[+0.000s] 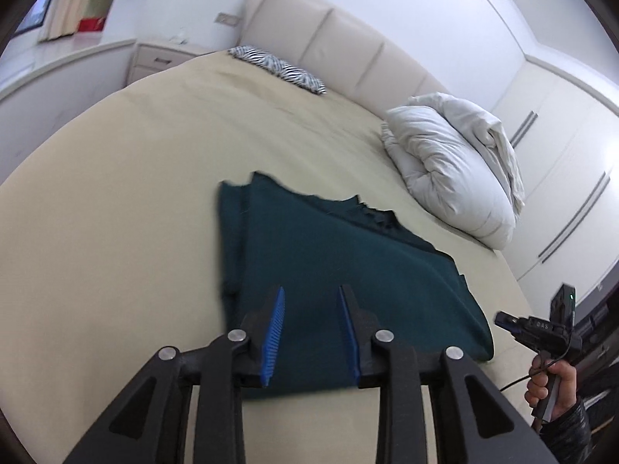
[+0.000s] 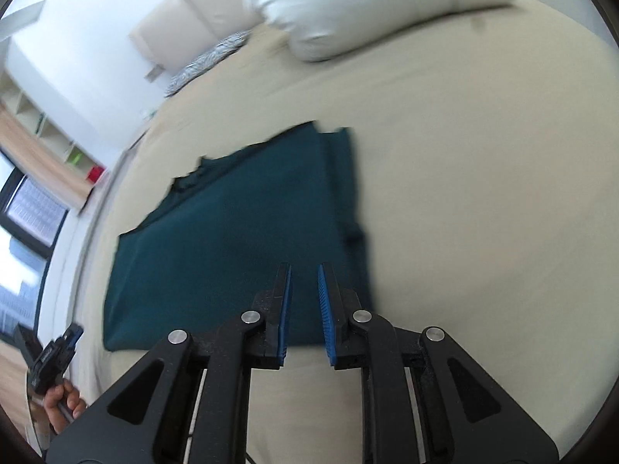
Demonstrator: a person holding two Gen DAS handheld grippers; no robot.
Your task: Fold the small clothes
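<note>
A dark teal garment (image 1: 329,255) (image 2: 240,224) lies folded flat on the beige bed sheet (image 1: 116,193) (image 2: 464,193), with a narrow strip of a lower layer showing along one side. My left gripper (image 1: 311,290) hovers above its near edge, blue pads apart and nothing between them. My right gripper (image 2: 304,266) also hangs over the cloth's near edge, its jaws a narrow gap apart and empty. Each wrist view catches the other gripper off the bed's side, held in a hand: the right gripper (image 1: 506,323) and the left gripper (image 2: 73,332).
A bunched white duvet (image 1: 448,166) (image 2: 348,4) lies beyond the garment near the padded headboard (image 1: 348,50). A zebra-print pillow (image 1: 278,67) sits at the head of the bed. A nightstand (image 1: 154,60) and white wardrobe doors (image 1: 561,154) flank the bed.
</note>
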